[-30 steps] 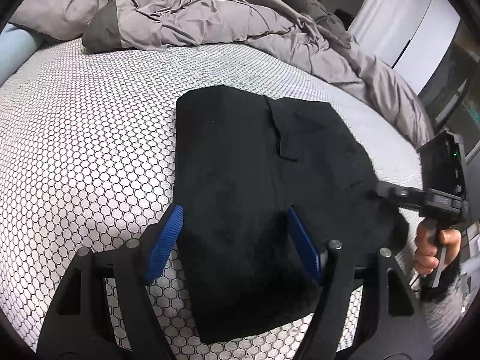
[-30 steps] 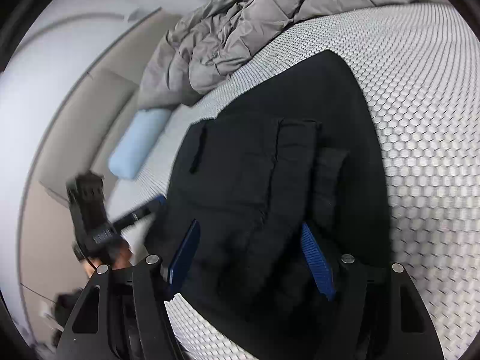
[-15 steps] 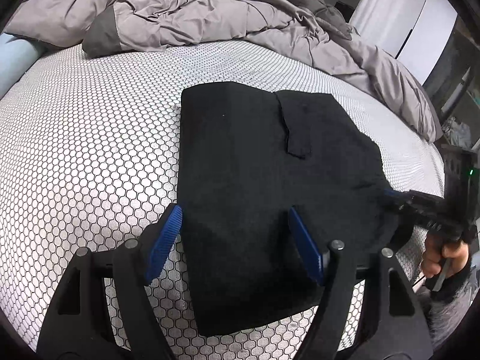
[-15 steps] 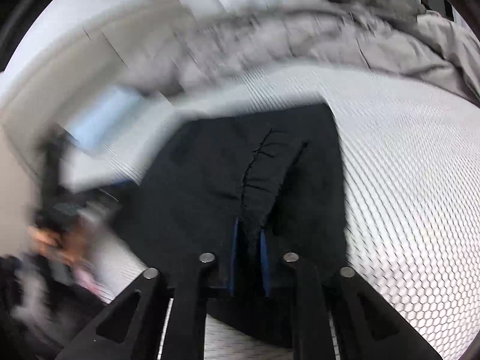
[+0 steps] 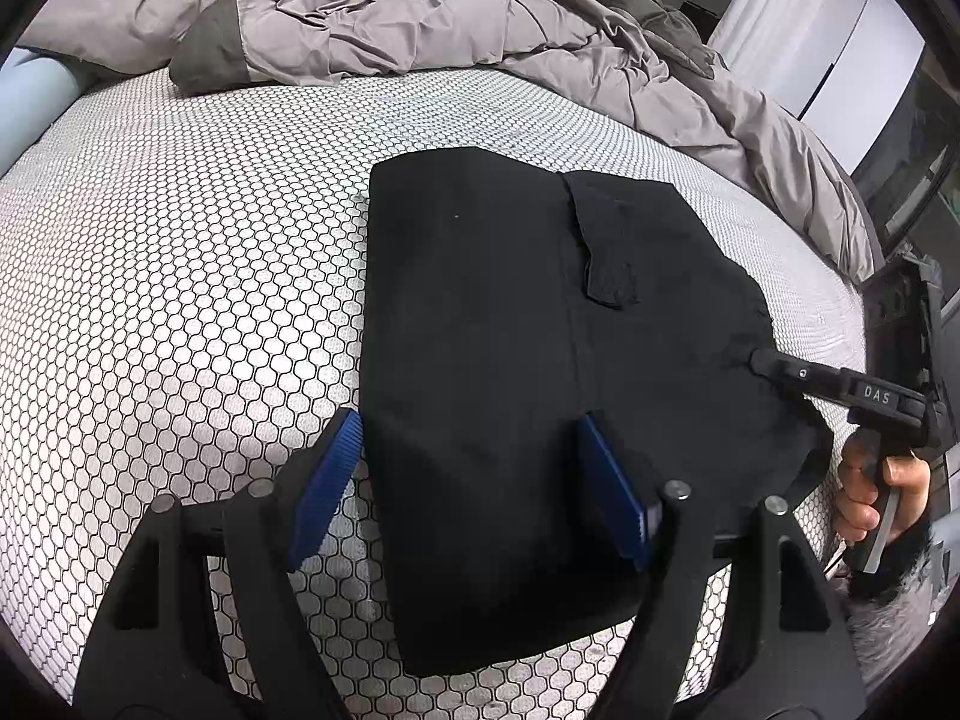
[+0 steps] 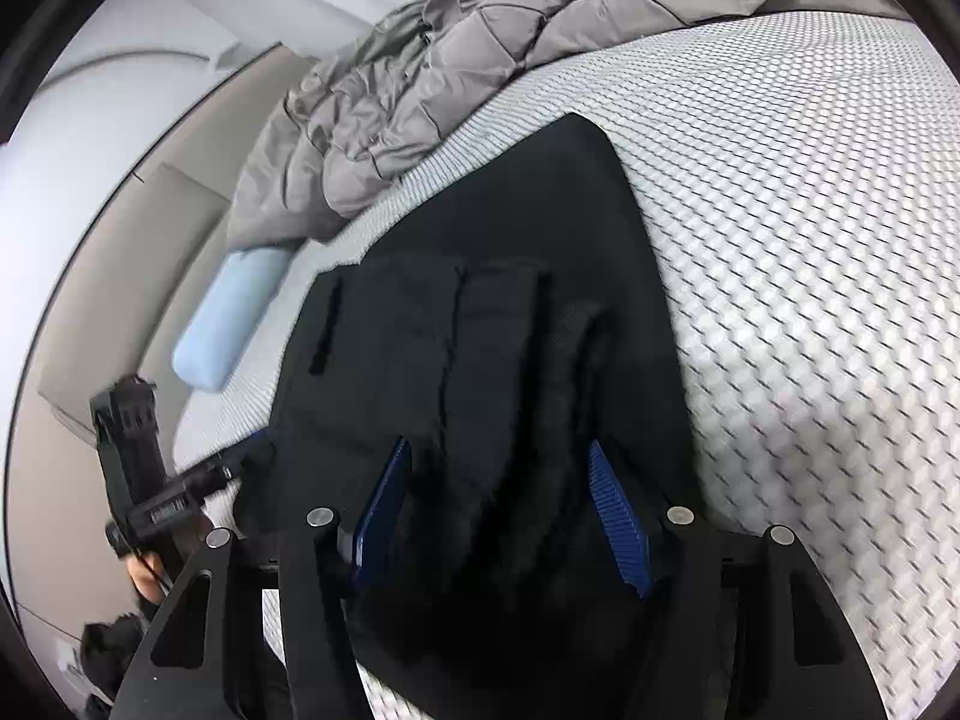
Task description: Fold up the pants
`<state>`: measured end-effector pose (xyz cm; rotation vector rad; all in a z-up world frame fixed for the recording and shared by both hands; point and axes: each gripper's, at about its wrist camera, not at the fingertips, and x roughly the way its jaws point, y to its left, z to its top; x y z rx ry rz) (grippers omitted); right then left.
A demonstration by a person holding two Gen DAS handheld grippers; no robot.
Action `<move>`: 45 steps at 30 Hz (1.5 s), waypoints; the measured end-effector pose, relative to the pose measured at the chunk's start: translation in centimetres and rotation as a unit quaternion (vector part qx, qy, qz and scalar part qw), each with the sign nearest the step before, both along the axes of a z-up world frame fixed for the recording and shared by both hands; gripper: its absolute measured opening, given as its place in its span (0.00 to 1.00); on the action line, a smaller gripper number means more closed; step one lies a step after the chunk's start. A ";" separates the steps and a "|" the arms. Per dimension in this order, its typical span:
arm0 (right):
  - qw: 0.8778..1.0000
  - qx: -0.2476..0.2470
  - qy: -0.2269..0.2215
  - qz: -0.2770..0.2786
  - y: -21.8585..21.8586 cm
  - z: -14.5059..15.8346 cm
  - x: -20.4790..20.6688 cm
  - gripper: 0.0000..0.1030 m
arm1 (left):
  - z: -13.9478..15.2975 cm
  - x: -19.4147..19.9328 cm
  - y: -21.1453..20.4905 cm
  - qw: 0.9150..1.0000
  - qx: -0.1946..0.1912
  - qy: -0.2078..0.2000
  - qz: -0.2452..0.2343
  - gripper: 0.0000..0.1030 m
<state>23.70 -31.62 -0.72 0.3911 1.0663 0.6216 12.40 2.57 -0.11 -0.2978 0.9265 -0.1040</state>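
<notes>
With the black pants [image 5: 540, 360] lying folded on the honeycomb-patterned bed [image 5: 180, 300], both the left gripper [image 5: 468, 486] and right gripper [image 6: 504, 510] are held wide and empty over the near edge at 6 o'clock, so the folding is judged nearly finished, with only smoothing or one last fold required.

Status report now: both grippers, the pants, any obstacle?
Left gripper open, right gripper open. Black pants folded flat on the mattress. Grey duvet bunched behind, apart from pants.

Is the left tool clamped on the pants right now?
No: the left tool is open, its blue pads spread wide over the black pants.
</notes>
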 end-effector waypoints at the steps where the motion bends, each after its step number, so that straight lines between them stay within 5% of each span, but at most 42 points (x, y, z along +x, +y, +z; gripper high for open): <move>1: 1.000 -0.016 -0.009 0.005 0.5 0.4 -0.1 0.36 | 0.0 0.0 0.1 1.000 -0.002 0.000 0.001 0.70; 3: 0.999 -0.024 -0.046 0.015 1.2 1.8 -0.5 0.18 | 0.3 -0.3 0.1 1.000 -0.004 -0.001 -0.001 0.70; 8: 0.991 -0.057 -0.119 0.014 2.2 5.5 -2.8 0.16 | 0.5 -0.7 0.1 1.000 0.006 -0.004 -0.010 0.70; 10: 0.985 -0.128 -0.115 0.013 3.4 4.2 -2.3 0.24 | 0.2 -0.6 0.1 1.000 0.006 0.003 -0.010 0.70; 12: 0.977 -0.194 -0.092 0.004 3.9 1.8 -1.4 0.47 | 0.0 -0.6 0.4 1.000 0.004 0.007 -0.005 0.70; 17: 0.985 -0.150 -0.083 -0.027 0.8 3.2 -1.3 0.52 | -0.4 -0.2 1.6 1.000 -0.020 0.002 0.017 0.70; 20: 0.988 -0.136 -0.050 -0.054 -1.5 2.7 -0.8 0.52 | -0.9 0.0 1.4 0.999 -0.043 0.001 0.010 0.52; 22: 0.994 -0.094 -0.008 -0.049 -2.4 1.4 -0.1 0.41 | -0.5 -0.1 0.7 1.000 -0.029 -0.008 0.007 0.46; 23: 0.997 -0.067 0.011 -0.045 -2.6 0.4 0.4 0.28 | -0.3 -0.1 0.3 1.000 -0.024 -0.014 0.009 0.45; 27: 0.994 -0.089 -0.024 -0.059 -1.9 0.1 1.6 0.20 | 0.3 0.4 -1.1 1.000 -0.023 -0.014 0.006 0.45; 31: 0.986 -0.138 -0.043 -0.083 -1.6 1.3 2.5 0.21 | 0.6 0.7 -0.8 0.999 -0.035 -0.006 0.020 0.45; 34: 0.991 -0.100 -0.051 -0.078 -2.8 3.4 1.1 0.23 | 1.0 0.1 0.1 0.998 -0.050 -0.017 0.032 0.45; 38: 0.999 -0.037 -0.037 0.001 -2.5 4.2 -0.7 0.43 | 1.9 -1.0 0.0 0.998 -0.036 -0.045 0.032 0.47; 40: 0.999 -0.022 -0.021 0.025 -2.0 3.6 -0.9 0.43 | 2.3 -1.3 -0.5 0.998 -0.031 -0.054 0.021 0.56; 45: 0.999 0.019 0.027 0.026 -2.0 2.0 0.1 0.43 | 2.5 -1.3 -2.1 0.998 -0.009 -0.063 -0.001 0.59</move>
